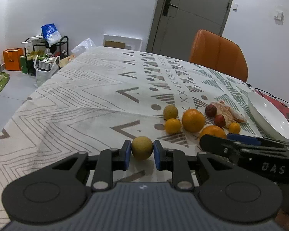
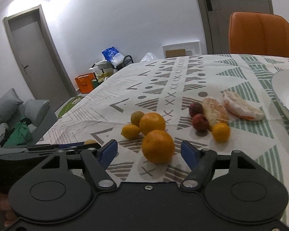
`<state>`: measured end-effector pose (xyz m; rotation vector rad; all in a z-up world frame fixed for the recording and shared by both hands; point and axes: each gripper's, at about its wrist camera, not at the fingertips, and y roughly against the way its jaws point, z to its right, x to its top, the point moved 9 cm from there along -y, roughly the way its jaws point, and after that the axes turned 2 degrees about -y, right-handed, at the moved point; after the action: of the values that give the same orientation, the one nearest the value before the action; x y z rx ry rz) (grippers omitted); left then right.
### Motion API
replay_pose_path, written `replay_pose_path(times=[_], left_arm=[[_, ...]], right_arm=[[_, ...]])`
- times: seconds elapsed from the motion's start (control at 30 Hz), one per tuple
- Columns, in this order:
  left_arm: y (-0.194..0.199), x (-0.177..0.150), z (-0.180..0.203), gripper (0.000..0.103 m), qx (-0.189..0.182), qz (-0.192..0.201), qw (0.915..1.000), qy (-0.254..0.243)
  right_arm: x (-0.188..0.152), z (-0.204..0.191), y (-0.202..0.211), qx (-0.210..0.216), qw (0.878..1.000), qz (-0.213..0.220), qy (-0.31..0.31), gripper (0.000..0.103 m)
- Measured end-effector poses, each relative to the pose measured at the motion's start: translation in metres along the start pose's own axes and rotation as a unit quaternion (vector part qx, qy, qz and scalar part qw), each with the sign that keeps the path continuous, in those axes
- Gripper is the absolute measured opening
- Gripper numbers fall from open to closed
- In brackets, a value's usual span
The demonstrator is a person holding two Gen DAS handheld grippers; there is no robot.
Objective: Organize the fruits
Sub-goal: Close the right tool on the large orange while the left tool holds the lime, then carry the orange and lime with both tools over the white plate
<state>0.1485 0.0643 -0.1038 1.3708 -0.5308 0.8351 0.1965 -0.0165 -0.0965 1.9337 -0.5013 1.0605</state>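
Between the blue pads of the left gripper (image 1: pixel 142 151) a yellow-green fruit (image 1: pixel 142 147) is clamped, low over the patterned tablecloth (image 1: pixel 77 96). Around the nearest orange (image 2: pixel 158 146) the right gripper (image 2: pixel 149 152) is spread, pads apart from it. Beyond, more fruit is scattered loose; a white bowl (image 1: pixel 269 115) is seen at the right

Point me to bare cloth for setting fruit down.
Free: the patterned tablecloth left of the fruit cluster, and the far stretch toward the orange chair. Crowded: between the large round orange and the white plate.
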Motion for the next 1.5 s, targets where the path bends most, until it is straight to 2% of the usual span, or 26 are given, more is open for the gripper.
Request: replay_pose_path(times=[0.13,0.2,0.27,0.53,0.83,1.5], left_arm=[[0.002,0.003,-0.005,0.024,0.007,0.004,1.0000,0.000],[0.003,0.003,-0.007,0.024,0.010,0.004,0.9999,0.001],[0.003,0.003,-0.008,0.023,0.012,0.004,0.9999,0.001],[0.003,0.005,0.002,0.024,0.011,0.003,0.9999,-0.012],[0.003,0.009,0.032,0.023,-0.009,0.010,0.9994,-0.033],[0.004,0.027,0.123,0.023,-0.069,0.035,0.9927,-0.092]], right_arm=[[0.000,-0.006,-0.009,-0.007,1.000,-0.001,0.010,0.070],[-0.001,-0.007,-0.014,-0.013,1.000,-0.002,0.016,0.062],[-0.004,-0.004,-0.019,-0.027,0.999,-0.008,0.019,0.037],[-0.007,0.001,-0.010,-0.017,1.000,0.006,0.001,0.035],[0.001,0.020,0.018,-0.022,0.999,0.038,-0.018,0.035],[0.011,0.083,0.088,-0.072,0.990,0.105,-0.052,0.035]])
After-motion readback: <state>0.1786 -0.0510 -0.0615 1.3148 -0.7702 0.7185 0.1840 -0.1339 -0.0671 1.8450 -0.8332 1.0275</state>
